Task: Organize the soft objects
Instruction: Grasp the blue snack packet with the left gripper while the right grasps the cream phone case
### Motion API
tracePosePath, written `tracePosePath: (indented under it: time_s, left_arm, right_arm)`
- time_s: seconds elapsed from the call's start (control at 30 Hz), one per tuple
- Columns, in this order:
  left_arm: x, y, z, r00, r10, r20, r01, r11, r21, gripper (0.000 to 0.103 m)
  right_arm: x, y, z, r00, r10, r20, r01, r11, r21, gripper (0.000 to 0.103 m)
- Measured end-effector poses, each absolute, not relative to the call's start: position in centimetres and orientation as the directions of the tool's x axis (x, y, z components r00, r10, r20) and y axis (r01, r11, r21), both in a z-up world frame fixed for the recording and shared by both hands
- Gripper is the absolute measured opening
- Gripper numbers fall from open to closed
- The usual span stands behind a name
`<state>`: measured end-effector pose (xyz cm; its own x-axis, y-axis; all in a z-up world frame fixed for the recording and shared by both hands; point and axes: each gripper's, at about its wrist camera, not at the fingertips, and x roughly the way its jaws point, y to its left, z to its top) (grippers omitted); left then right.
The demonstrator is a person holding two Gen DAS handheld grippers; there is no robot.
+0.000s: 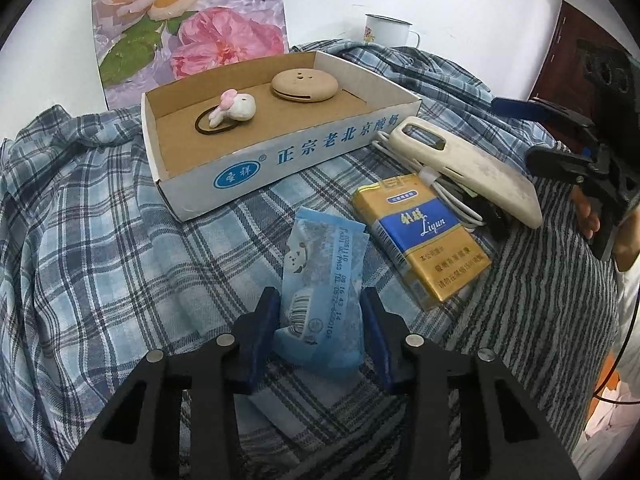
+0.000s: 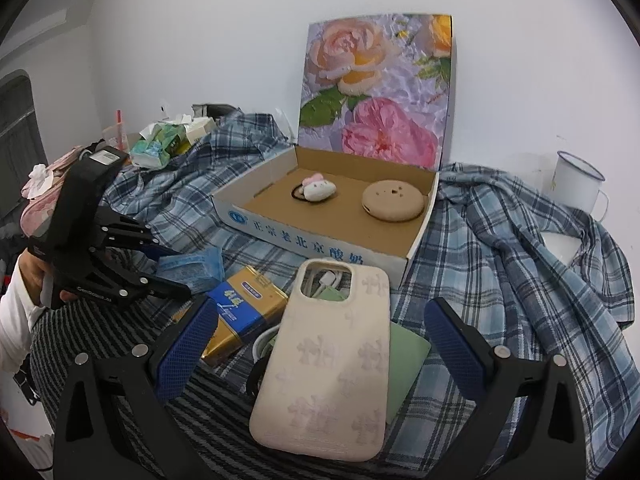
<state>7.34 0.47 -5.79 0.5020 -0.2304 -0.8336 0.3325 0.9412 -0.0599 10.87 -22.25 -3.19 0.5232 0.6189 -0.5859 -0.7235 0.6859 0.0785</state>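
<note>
Blue-padded fingers [image 1: 270, 320] of the left gripper [image 1: 320, 320] flank a pale blue, crinkly tissue packet [image 1: 320, 280] lying on the plaid cloth [image 1: 100, 260]; whether the pads already press its sides I cannot tell. Such a soft, squashy pack suits a sideways pinch. The right gripper [image 2: 320, 332] hangs spread wide over a cream silicone phone case [image 2: 332, 360], touching nothing. That case lies just in front of the open white cardboard box [image 2: 320, 236]. Inside the box sit a white plush bunny hair tie [image 1: 232, 110] and a round tan pouch [image 1: 304, 86], so it seems to be the collecting place. A yellow-and-blue cigarette pack [image 1: 424, 240] lies near the box's front wall, between the packet and the case.
</note>
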Motion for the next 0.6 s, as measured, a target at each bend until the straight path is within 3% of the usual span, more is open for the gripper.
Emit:
tracePosePath:
  time_s: [0.4, 0.5, 0.6]
  left_arm:
    - [6.6, 0.9, -4.9, 0.542, -0.251, -0.802, 0.337, 0.939, -0.067, 0.042]
    - [6.5, 0.9, -4.8, 0.547, -0.253, -0.798, 0.337, 0.939, -0.066, 0.042]
    - [6.4, 0.9, -4.7, 0.549, -0.254, -0.796, 0.338, 0.939, -0.066, 0.042]
  right_arm:
    - [13.1, -20.2, -6.3, 0.428, 0.509, -0.746, -0.714, 0.697, 0.066, 0.101]
    - [13.3, -20.1, -6.7, 0.411, 0.504, -0.760, -0.714, 0.696, 0.075, 0.086]
    - [13.3, -20.1, -6.6, 0.420, 0.496, -0.760, -0.710, 0.701, 0.065, 0.080]
